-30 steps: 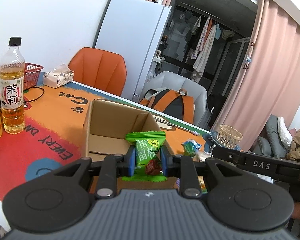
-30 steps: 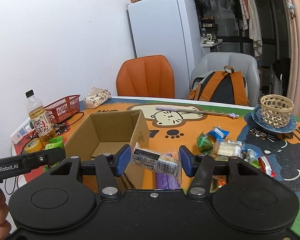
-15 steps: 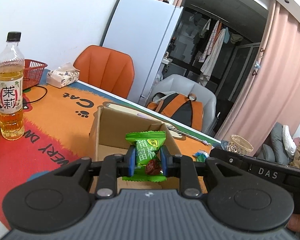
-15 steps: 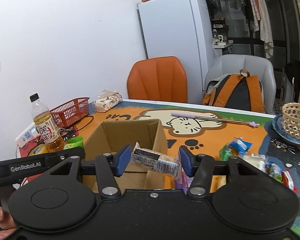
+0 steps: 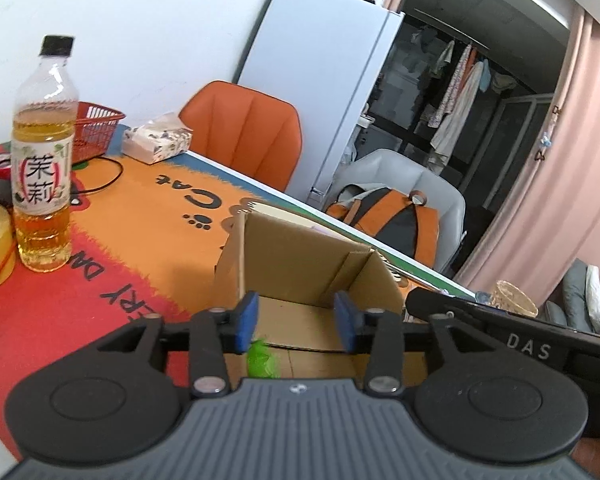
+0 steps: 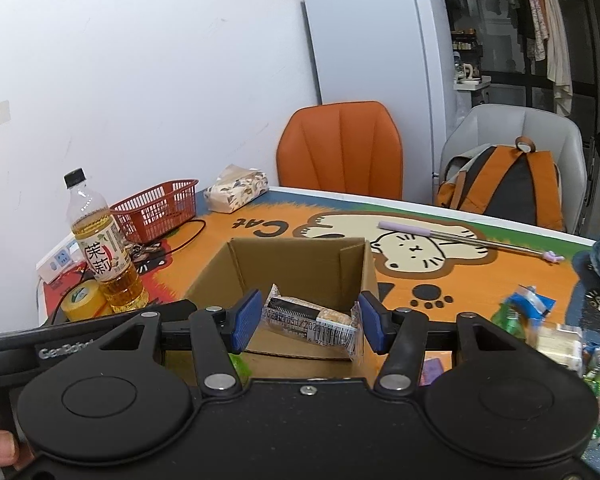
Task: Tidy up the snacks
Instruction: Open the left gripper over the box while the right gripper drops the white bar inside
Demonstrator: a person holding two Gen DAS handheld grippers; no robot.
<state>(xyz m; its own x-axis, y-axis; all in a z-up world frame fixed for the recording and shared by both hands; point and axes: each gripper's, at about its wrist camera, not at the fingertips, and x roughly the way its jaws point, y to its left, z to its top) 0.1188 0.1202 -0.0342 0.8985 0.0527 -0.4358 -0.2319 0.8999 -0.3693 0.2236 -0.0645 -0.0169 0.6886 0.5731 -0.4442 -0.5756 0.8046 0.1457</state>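
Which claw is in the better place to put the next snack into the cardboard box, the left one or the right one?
The right claw. It holds a wrapped snack bar over the open cardboard box. The left claw is opening with nothing between its pads; its green snack is already dropping into the box.

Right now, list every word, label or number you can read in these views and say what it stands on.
"茉莉": label of the tea bottle.
"Cat": table mat, upside down to the camera.
"DAS": right gripper's body, seen from the left wrist.
"GenRobot", cut off: left gripper's body, seen from the right wrist.
Barcode and digits on the snack bar wrapper: too blurred to read.
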